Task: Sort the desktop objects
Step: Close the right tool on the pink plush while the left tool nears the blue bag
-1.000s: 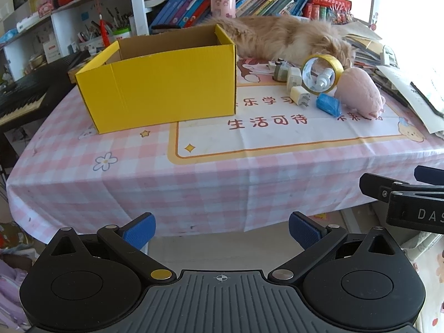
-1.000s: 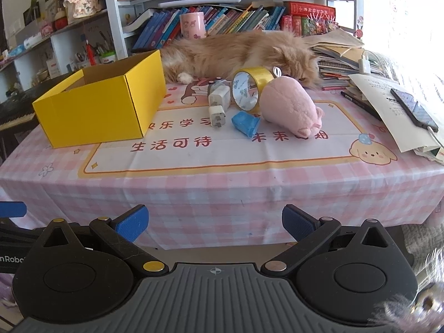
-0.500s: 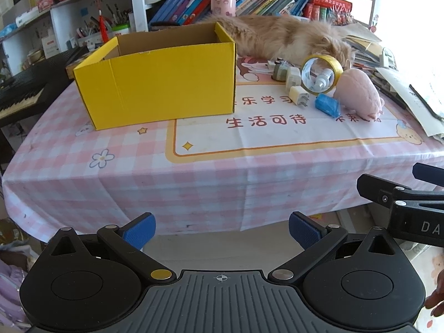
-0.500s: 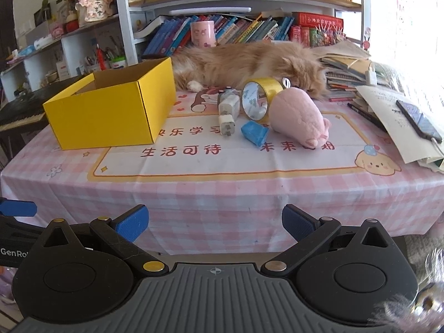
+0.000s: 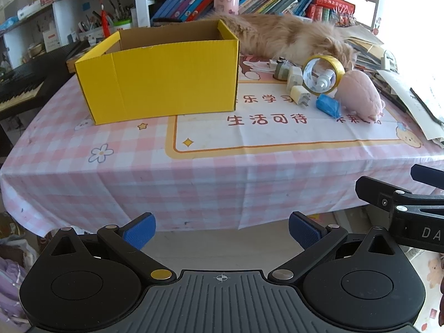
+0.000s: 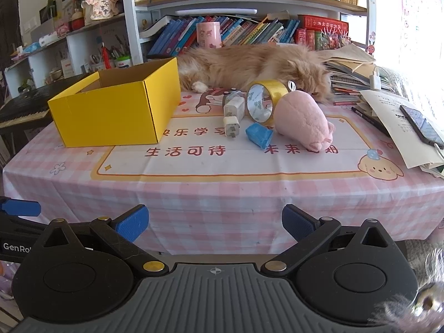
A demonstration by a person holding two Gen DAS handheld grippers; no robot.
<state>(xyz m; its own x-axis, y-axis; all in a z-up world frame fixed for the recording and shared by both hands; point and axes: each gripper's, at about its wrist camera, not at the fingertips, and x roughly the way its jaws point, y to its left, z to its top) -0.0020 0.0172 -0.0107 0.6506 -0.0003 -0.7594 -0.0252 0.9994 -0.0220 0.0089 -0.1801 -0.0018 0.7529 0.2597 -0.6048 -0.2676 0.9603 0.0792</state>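
Left tongs point(image 5: 221, 230): you hold them spread, empty, before the tabletop point(image 5: 194, 166).
Right tongs point(image 6: 215, 223): also spread, empty.
Yellow box point(image 6: 111, 111): tabletop's left.
Pink plush point(image 6: 301, 120): beside tape roll point(image 6: 263, 101).

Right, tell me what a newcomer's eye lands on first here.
A long-haired orange cat sprawls along the table's far edge before the bookshelf. In front of it, at the left, stands an open yellow box. To the right lies a pink plush toy beside an upright tape roll.
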